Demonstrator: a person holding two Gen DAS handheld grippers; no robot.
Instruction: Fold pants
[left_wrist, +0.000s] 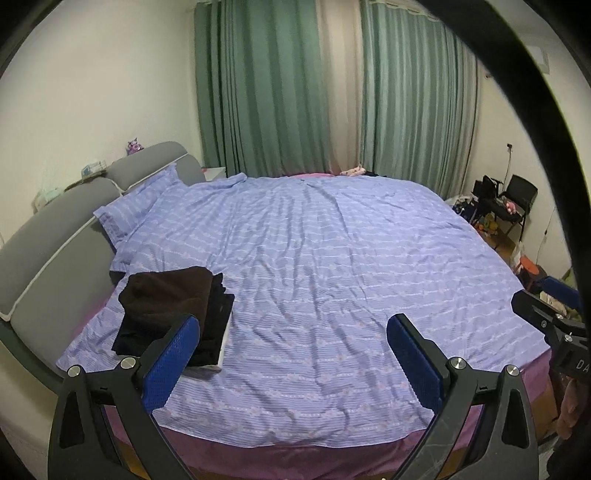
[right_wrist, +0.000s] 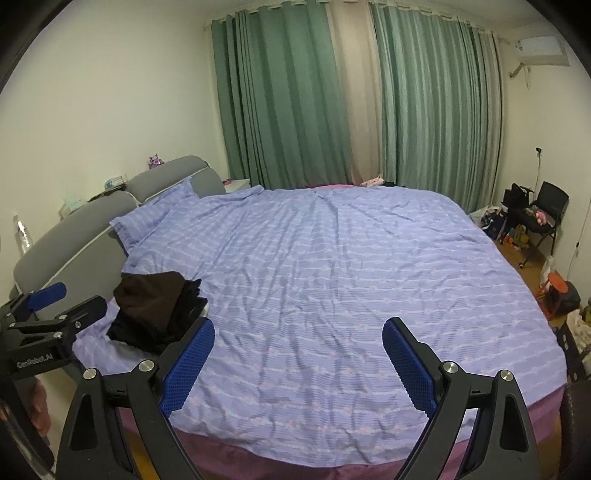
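Both the left claw (left_wrist: 293, 354) and the right claw (right_wrist: 298, 360) hang spread wide with nothing between their blue pads, above the near edge of the bed (left_wrist: 332, 258). The folded dark pants (left_wrist: 173, 310) lie stacked on the lilac striped cover, just beyond the left claw, near the grey headboard (left_wrist: 48, 236).

folded pants stack (left_wrist: 173, 314) on bed (left_wrist: 332, 258) near left, by headboard (left_wrist: 55, 236); pillow (left_wrist: 136, 206) behind it; curtains (left_wrist: 332, 92) behind bed; chair (left_wrist: 517, 203) far right
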